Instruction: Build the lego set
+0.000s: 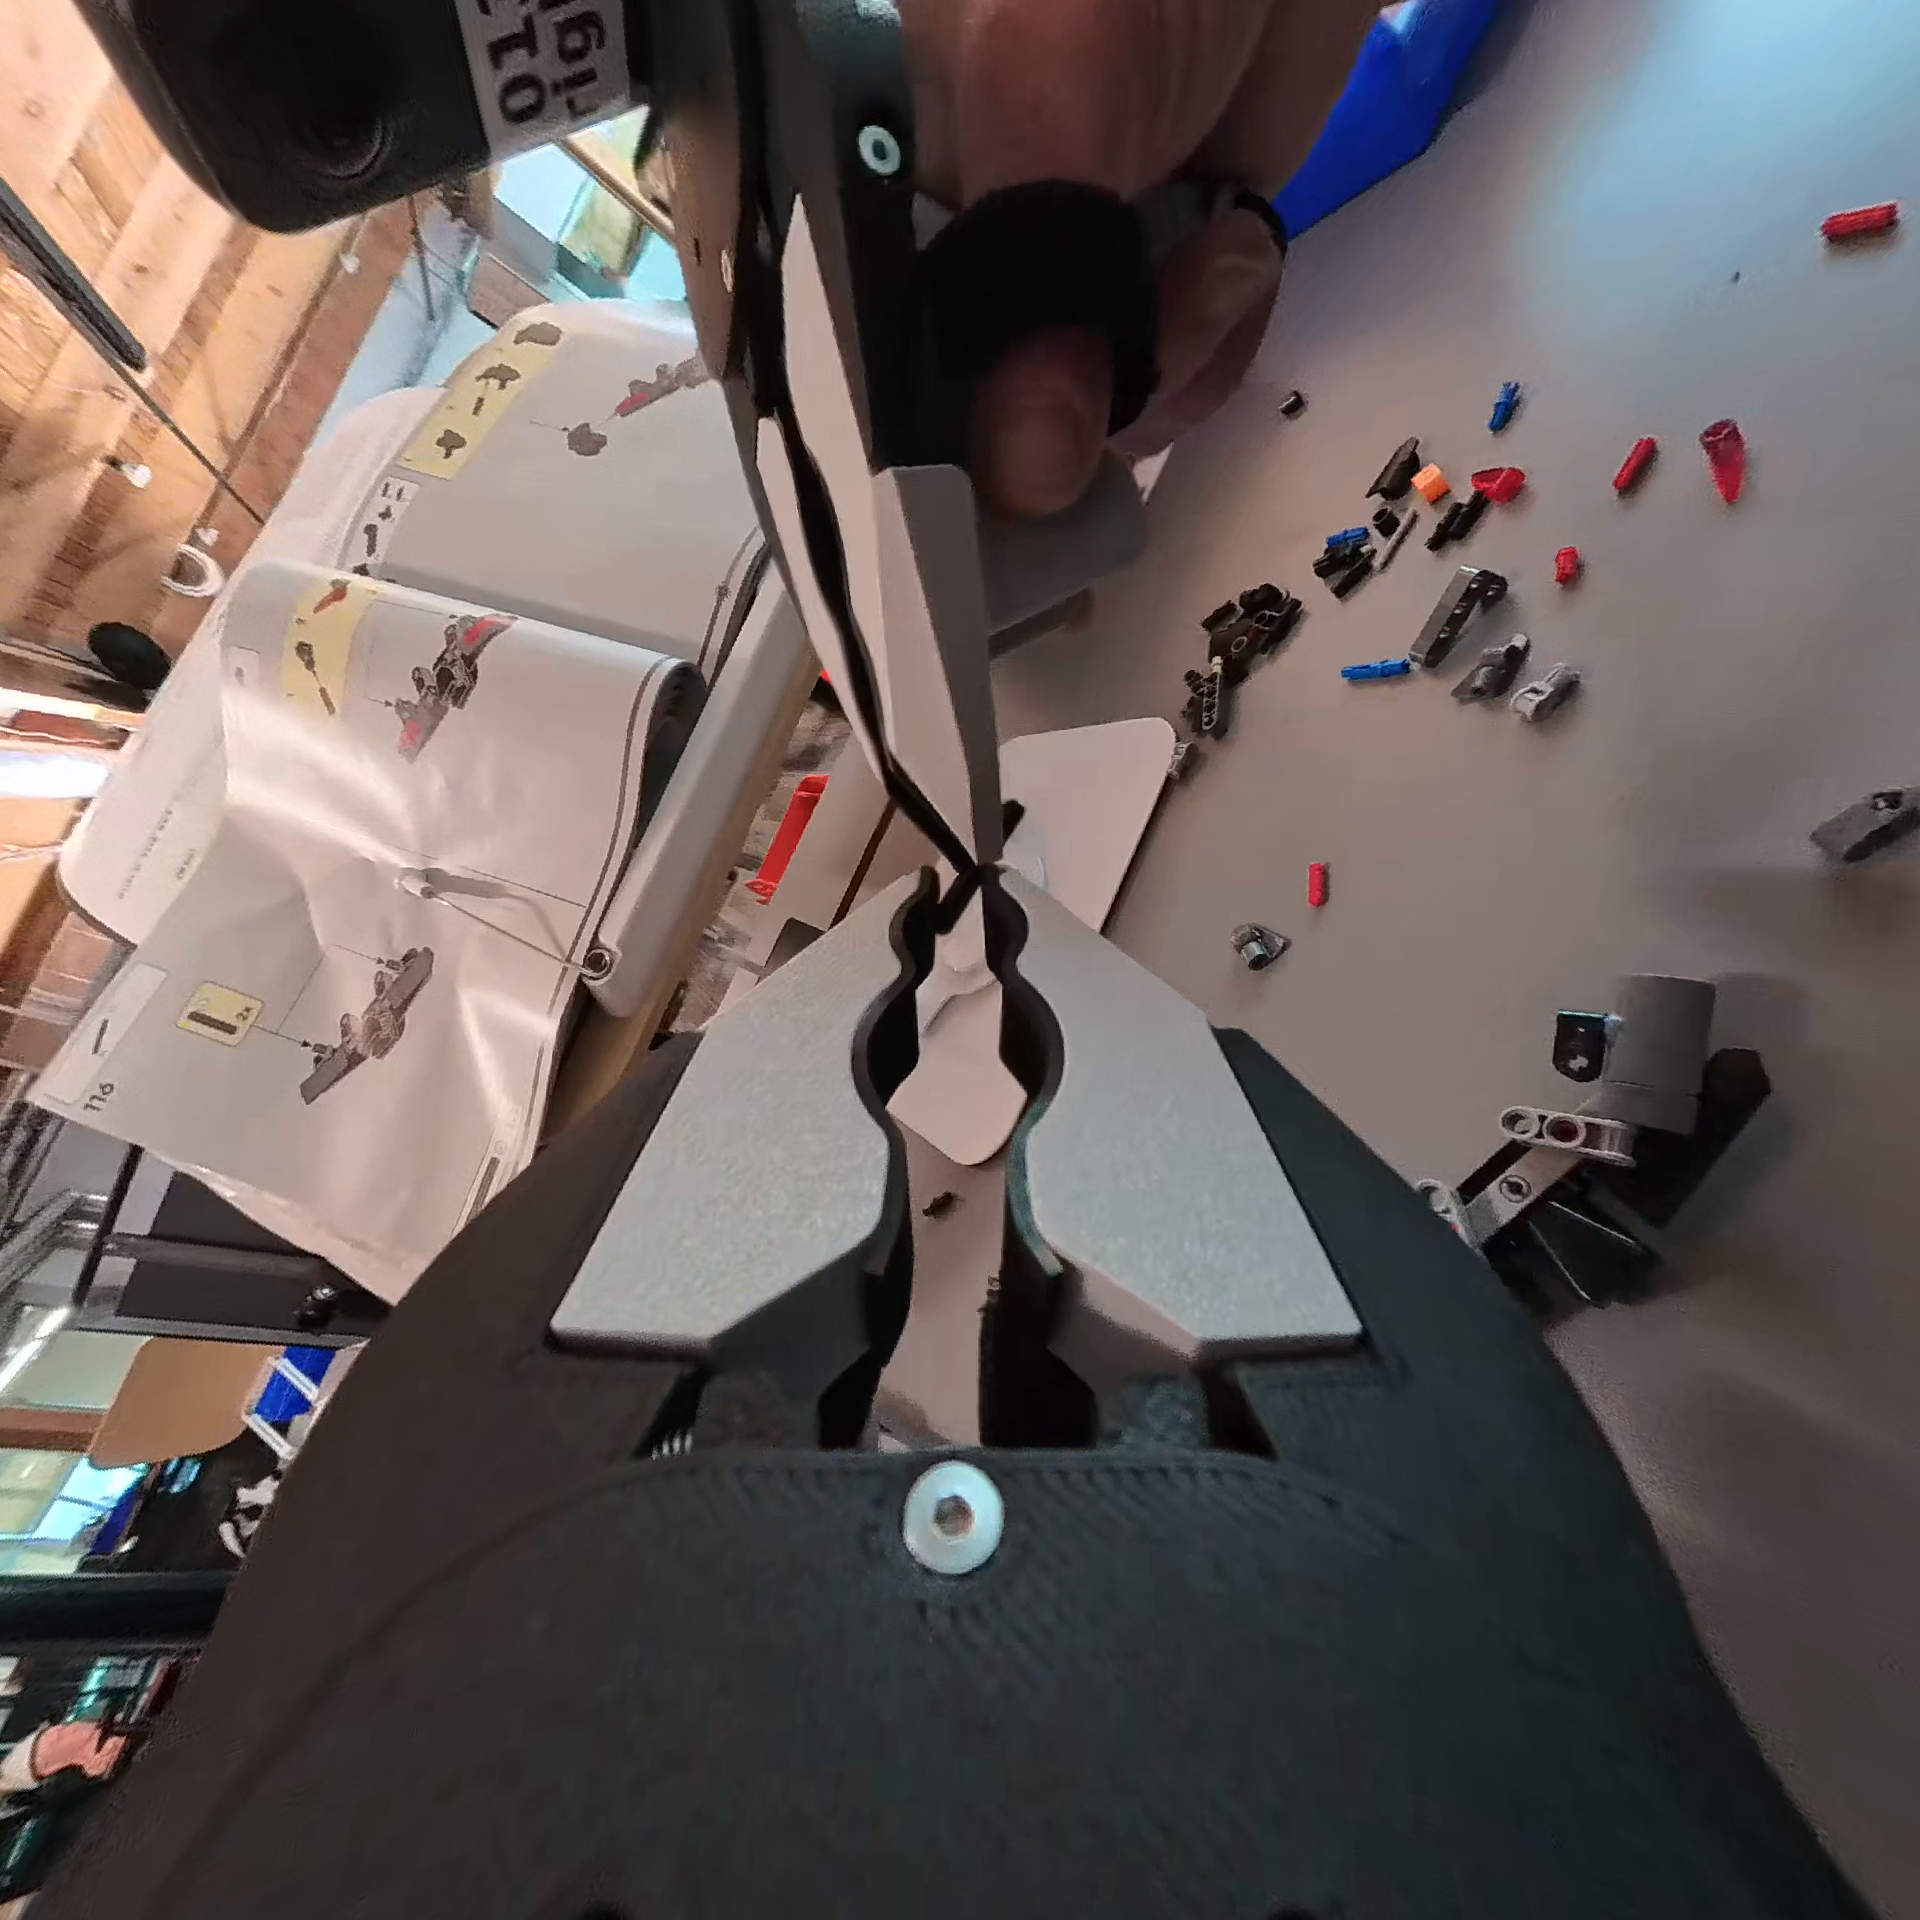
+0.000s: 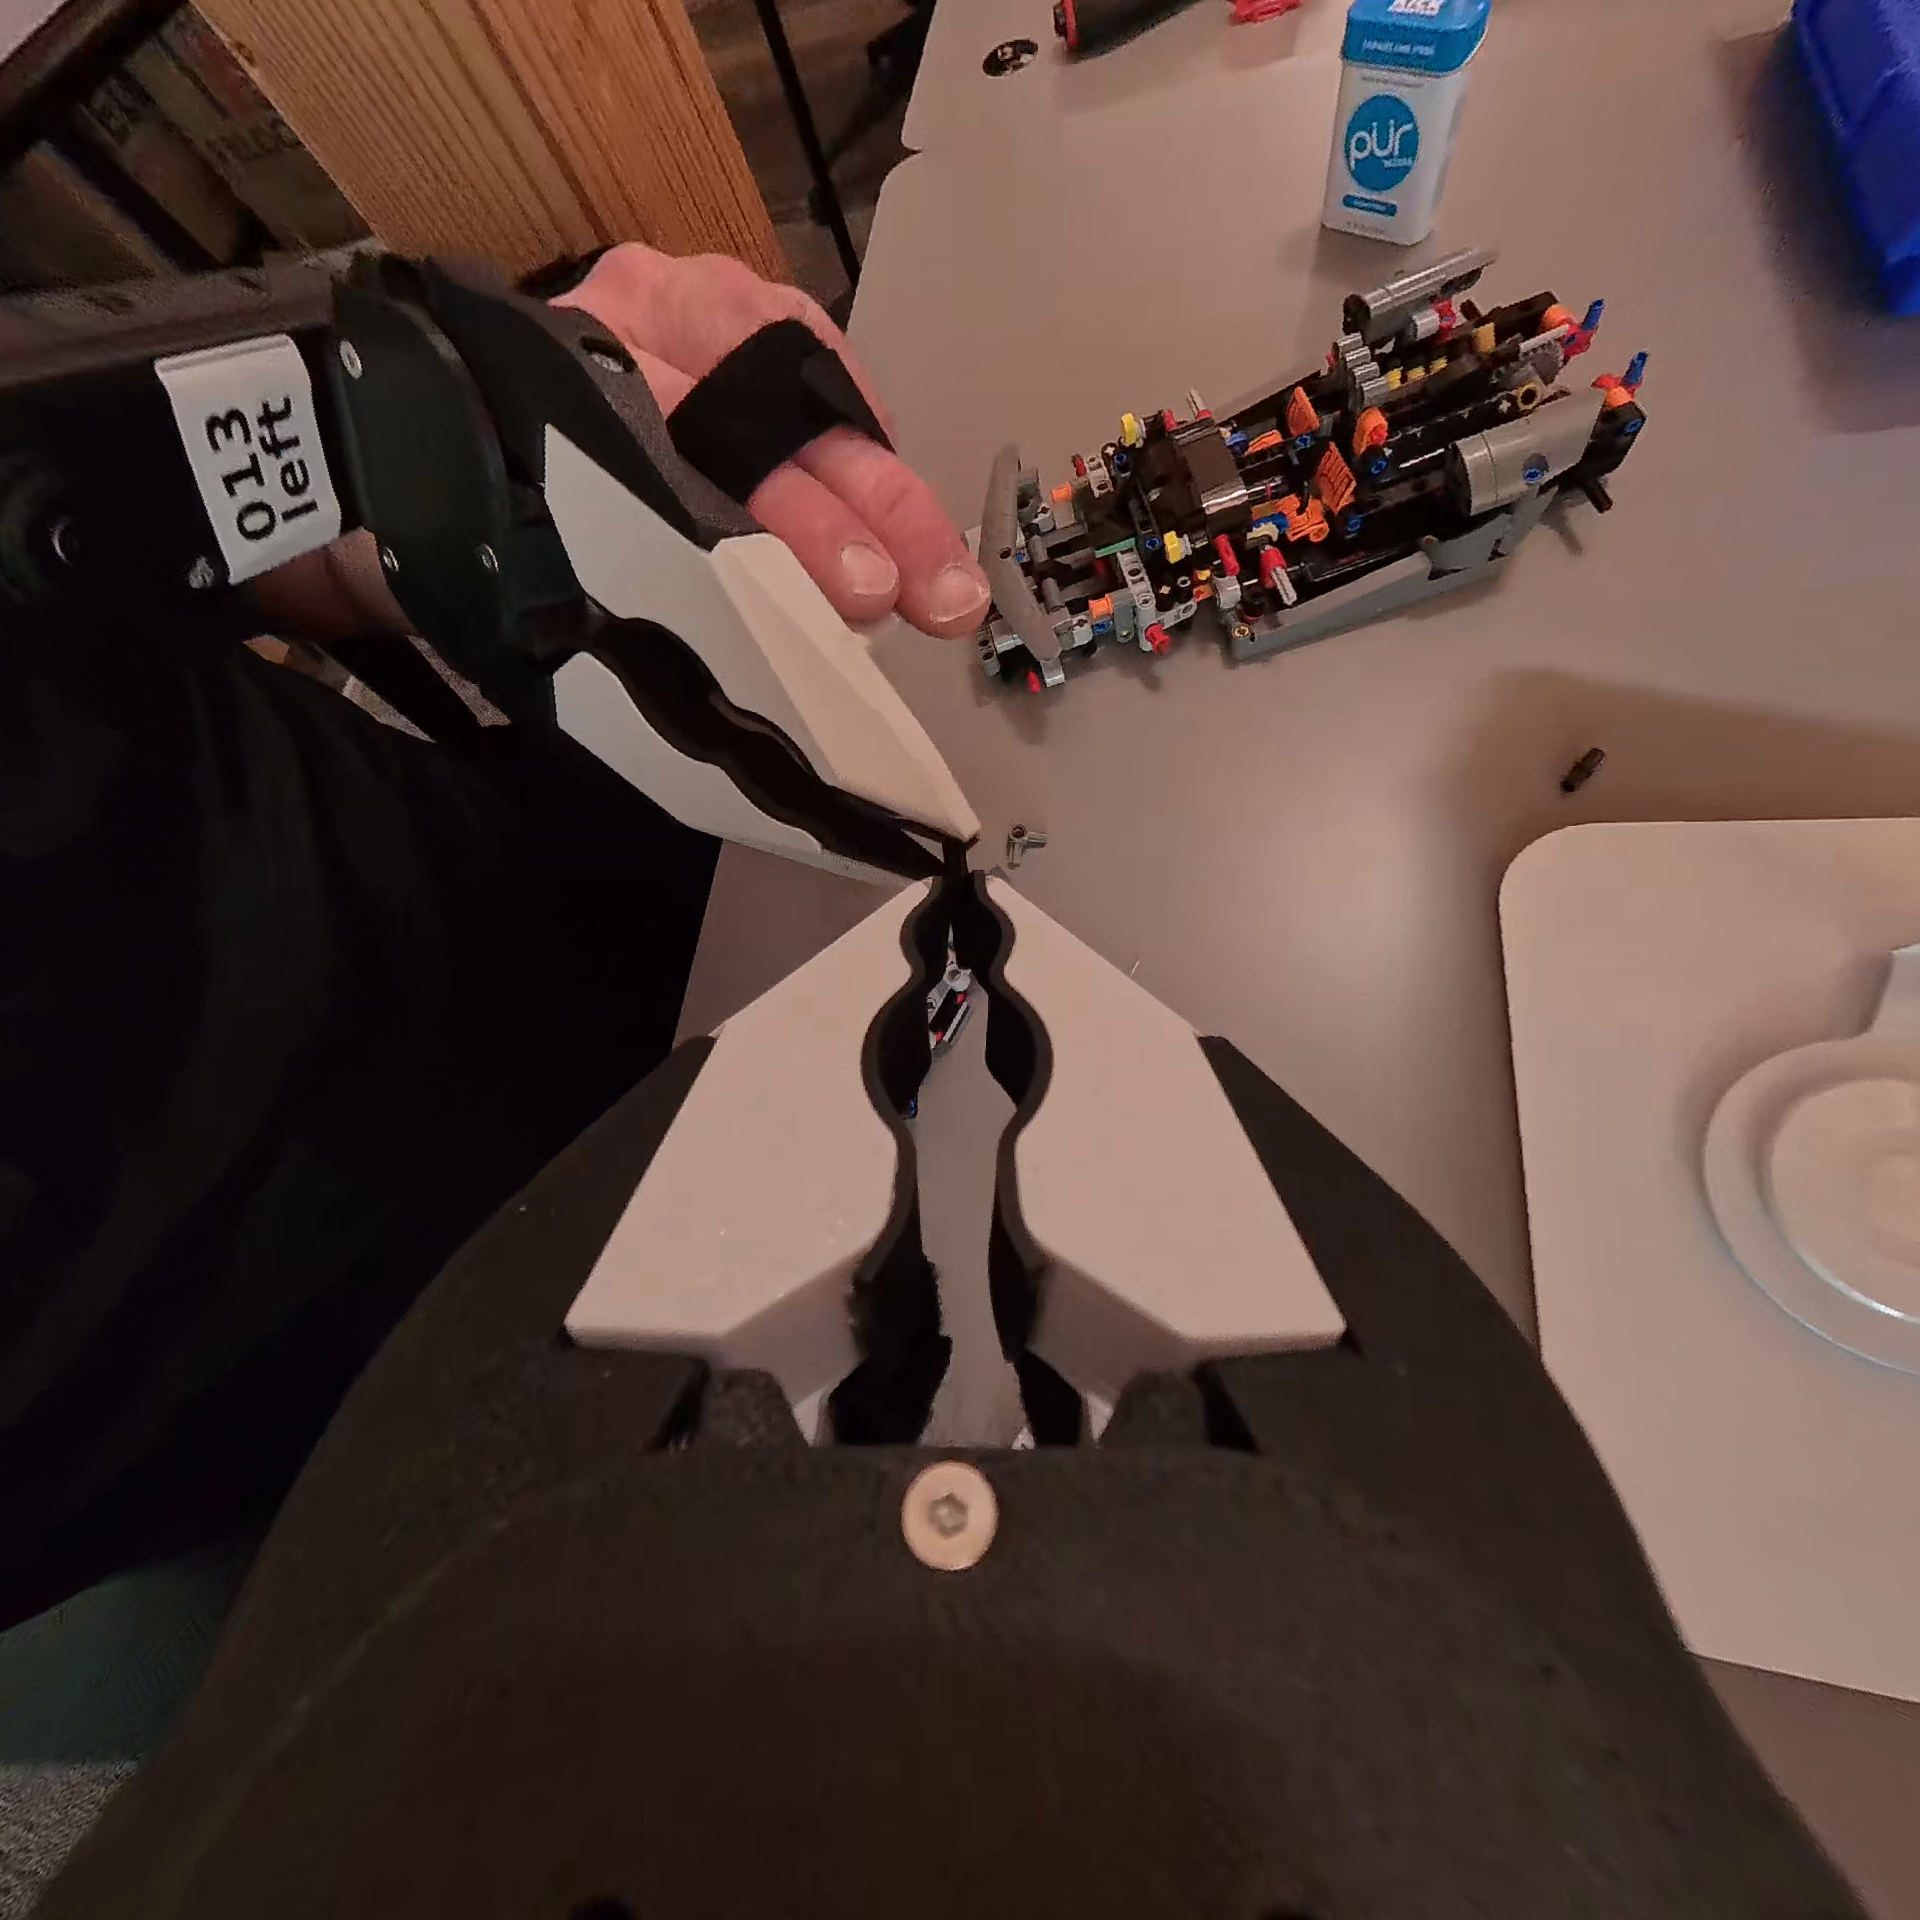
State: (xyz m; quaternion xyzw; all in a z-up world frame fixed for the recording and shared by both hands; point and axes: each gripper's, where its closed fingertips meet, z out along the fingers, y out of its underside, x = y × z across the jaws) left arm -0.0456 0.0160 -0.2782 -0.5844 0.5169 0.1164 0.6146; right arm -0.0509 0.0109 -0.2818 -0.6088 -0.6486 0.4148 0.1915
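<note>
In the left wrist view, the left gripper [image 1: 961, 883] has its two tips pressed together. A tiny black piece [image 1: 961, 890] seems to sit right at the tips, but it is too small to say for sure who pinches it. The right gripper [image 1: 971, 857] comes down from above and its tips meet the left gripper's tips at that same spot. A hand [image 1: 1081, 343] with a black strap holds the right gripper. To the right of the grippers, small loose pieces [image 1: 1455, 551] in red, blue, black and grey lie spread on the grey table [image 1: 1558, 852]. A half-built grey and black part [image 1: 1621, 1122] lies lower right of the tips. To the left of the grippers, an open instruction book [image 1: 343, 831] is propped up.

In the right wrist view, the right gripper [image 2: 961, 883] is closed at the tips. The left gripper [image 2: 956, 840] reaches in from the left, closed too, tip to tip. Up and right of the tips, the big colourful lego model [image 2: 1309, 488] lies on the table [image 2: 1247, 831]. A white and blue bottle [image 2: 1392, 135] stands behind the lego model. A white board [image 2: 1662, 1351] lies to the right.
</note>
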